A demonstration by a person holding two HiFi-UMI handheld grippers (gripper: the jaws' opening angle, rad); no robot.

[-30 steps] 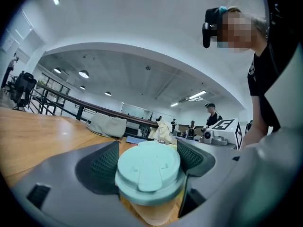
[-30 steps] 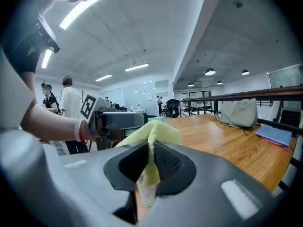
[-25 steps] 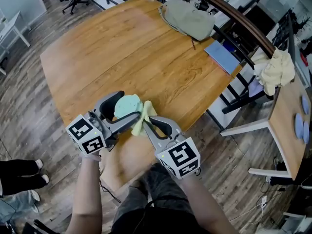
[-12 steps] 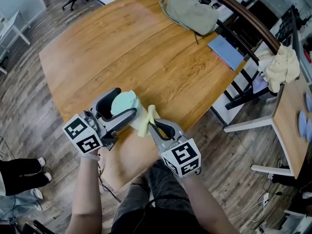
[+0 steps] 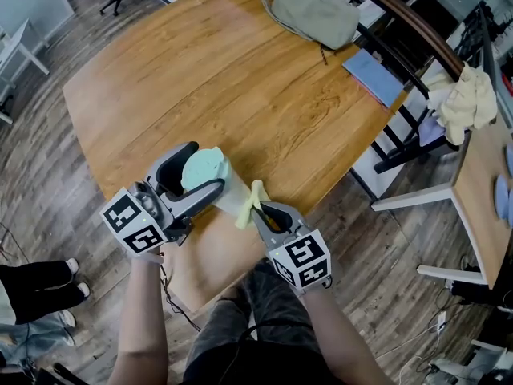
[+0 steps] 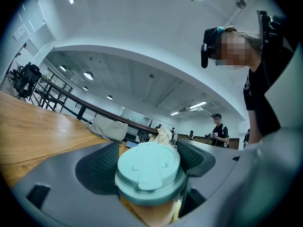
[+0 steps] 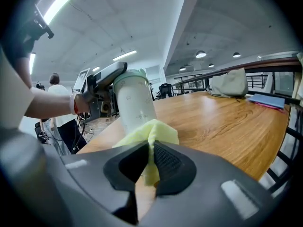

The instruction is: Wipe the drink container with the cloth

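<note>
**A:** While the left gripper (image 5: pixel 203 168) is clamping the drink container (image 5: pixel 231 194), where is that container sitting?

**B:** It is being held roughly upright at the table's (image 5: pixel 240 79) near edge, close to the near corner. The jaws are pressing on it from both sides just below the mint lid (image 6: pixel 147 164). Whether its base is touching the wood, I am not managing to tell.

**A:** And what is the right gripper (image 5: pixel 258 208) doing?

**B:** Its jaws are pinching together on the yellow cloth (image 5: pixel 248 201). The cloth's bunched top is lying against the lower part of the container's pale wall, on the side facing the person.

**A:** Is anything else lying on the table?

**B:** A khaki bag (image 5: pixel 317 16) is slumping at the far edge, and a blue notebook (image 5: pixel 375 77) is lying by the right-hand corner. Both are sitting well apart from the grippers.
</note>
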